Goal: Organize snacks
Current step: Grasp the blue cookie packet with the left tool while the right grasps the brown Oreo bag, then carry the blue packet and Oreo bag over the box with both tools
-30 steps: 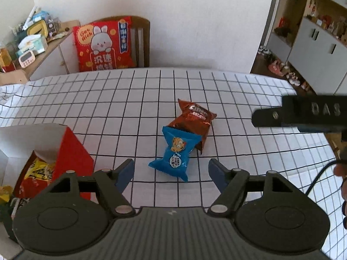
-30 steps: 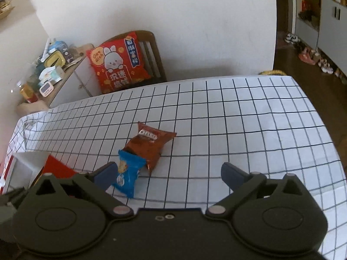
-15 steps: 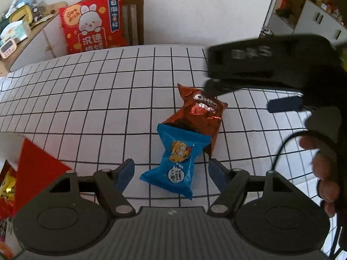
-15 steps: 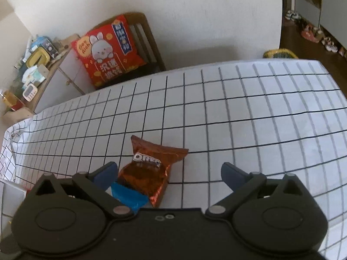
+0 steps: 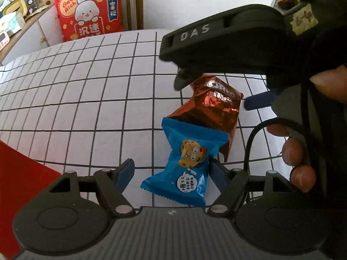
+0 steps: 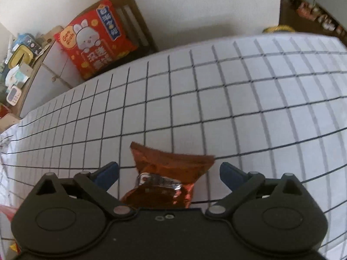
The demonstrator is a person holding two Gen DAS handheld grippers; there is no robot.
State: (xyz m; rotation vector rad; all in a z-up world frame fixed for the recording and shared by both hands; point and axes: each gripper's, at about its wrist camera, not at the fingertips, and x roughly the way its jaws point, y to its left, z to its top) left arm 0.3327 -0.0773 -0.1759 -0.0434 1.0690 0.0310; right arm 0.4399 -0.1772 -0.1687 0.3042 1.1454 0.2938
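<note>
Both packets lie loose on the checked cloth (image 5: 91,99), so sorting is barely begun. The left gripper (image 5: 171,171) gapes wide around the crinkly blue cookie packet (image 5: 186,164), gripping nothing. The right gripper (image 6: 169,173), equally spread and empty, straddles the shiny brown foil Oreo packet (image 6: 167,173) just beyond.
</note>
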